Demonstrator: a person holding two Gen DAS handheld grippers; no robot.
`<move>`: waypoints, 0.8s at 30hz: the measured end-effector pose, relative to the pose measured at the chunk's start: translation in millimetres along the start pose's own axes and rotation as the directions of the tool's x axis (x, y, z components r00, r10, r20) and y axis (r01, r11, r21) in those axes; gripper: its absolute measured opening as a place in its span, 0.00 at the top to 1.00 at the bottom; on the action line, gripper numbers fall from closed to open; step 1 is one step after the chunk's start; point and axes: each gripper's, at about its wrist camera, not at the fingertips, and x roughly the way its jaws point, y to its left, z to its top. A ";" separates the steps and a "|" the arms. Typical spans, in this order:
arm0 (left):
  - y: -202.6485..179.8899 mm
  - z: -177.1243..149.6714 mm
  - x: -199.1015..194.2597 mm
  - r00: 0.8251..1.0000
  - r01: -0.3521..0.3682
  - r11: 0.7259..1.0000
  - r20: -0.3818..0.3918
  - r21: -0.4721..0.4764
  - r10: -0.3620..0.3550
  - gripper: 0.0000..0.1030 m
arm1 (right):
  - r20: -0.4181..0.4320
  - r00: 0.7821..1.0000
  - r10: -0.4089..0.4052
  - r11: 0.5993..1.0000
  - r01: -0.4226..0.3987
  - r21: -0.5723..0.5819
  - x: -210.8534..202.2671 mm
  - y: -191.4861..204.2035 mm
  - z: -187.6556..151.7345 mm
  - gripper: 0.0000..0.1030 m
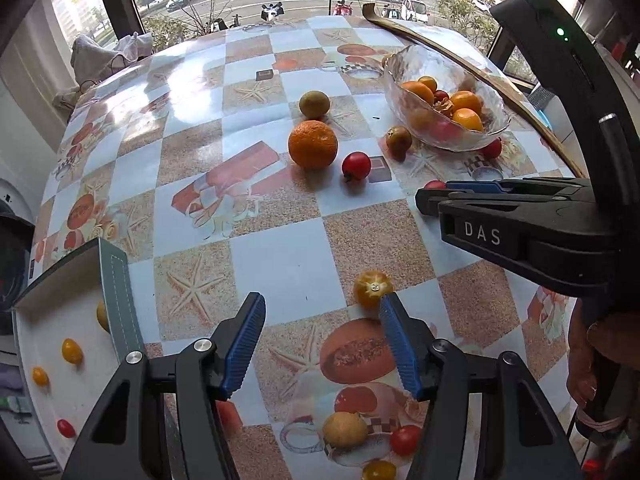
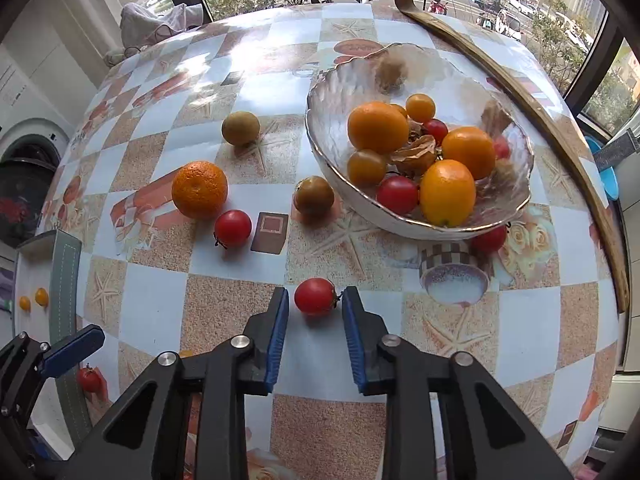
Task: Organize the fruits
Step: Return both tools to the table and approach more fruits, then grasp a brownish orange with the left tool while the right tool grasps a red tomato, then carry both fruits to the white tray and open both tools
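In the left wrist view my left gripper (image 1: 322,312) is open over the table; a yellow-orange tomato (image 1: 372,288) lies just beyond its right fingertip. My right gripper (image 2: 315,304) is open, its fingers on either side of a red cherry tomato (image 2: 315,297) on the table, the right pad touching its stem. It also shows from the side in the left wrist view (image 1: 424,196). An orange (image 2: 199,189), another red tomato (image 2: 233,228), a brownish tomato (image 2: 314,196) and a green-brown fruit (image 2: 240,128) lie loose. A glass bowl (image 2: 320,92) holds oranges and tomatoes.
A white tray (image 1: 52,364) at the table's left edge holds small yellow and red tomatoes. A long wooden stick (image 2: 532,108) lies along the right rim. A red tomato (image 2: 489,239) sits tucked under the bowl. Cloth (image 2: 160,24) lies at the far left edge.
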 end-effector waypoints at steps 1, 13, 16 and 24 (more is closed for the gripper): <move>-2.4 1.0 2.0 1.000 0.001 1.000 -0.003 0.004 -0.001 0.40 | 0.001 1.000 0.000 1.000 0.000 -0.001 -0.2 -2.1 0.2 0.76; -23.2 8.8 26.7 0.999 -0.005 0.999 -0.046 0.032 0.007 0.41 | 0.010 1.000 0.001 0.998 -0.002 0.067 -7.2 -36.5 -8.0 0.76; -24.1 8.8 27.3 0.999 -0.015 0.999 -0.046 0.030 0.016 0.45 | 0.011 1.000 0.009 0.997 -0.010 0.079 -9.4 -43.2 -10.5 0.76; -15.4 11.4 22.9 0.997 0.068 0.998 -0.038 -0.004 -0.068 0.78 | 0.011 0.999 0.042 0.993 -0.043 0.105 -12.7 -49.4 -15.8 0.77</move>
